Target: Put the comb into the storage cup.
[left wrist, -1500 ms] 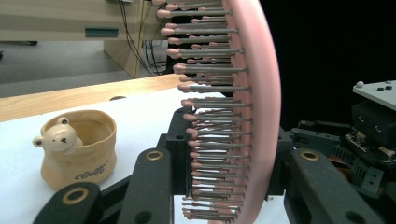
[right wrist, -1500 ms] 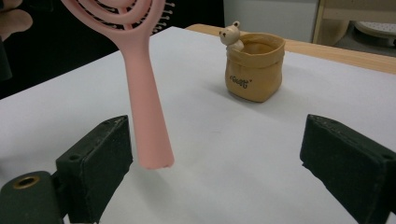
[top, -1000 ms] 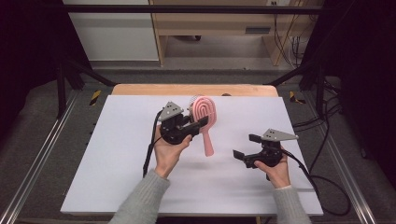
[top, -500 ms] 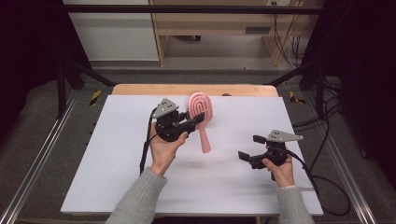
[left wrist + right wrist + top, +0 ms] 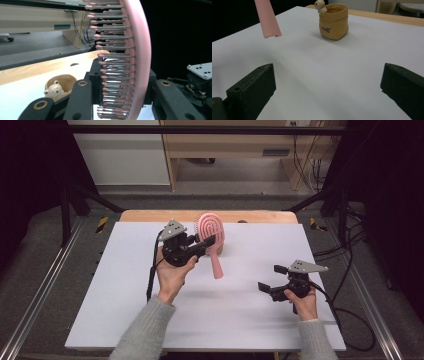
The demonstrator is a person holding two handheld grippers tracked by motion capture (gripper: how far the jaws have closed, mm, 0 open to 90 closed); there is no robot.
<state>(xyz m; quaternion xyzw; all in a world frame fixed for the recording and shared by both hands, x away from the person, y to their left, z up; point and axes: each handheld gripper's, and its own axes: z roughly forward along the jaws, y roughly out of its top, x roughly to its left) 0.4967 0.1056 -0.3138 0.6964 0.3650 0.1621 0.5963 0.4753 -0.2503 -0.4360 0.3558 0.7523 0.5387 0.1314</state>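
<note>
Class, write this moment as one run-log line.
left gripper: shut on pink hairbrush, lifted | right gripper: open, empty | bear pot: on table

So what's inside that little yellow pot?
A small bear figure peeks over the rim of the pot. The wall hides whatever lies deeper inside.

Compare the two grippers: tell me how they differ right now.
The left gripper is shut on the pink hairbrush, clamping its head; the right gripper stands open with nothing between its jaws. The left gripper is raised off the white table, holding the hairbrush with its handle hanging down, near the tan bear pot; the right gripper sits low by the table's near right. Both are black, each in one hand.
</note>
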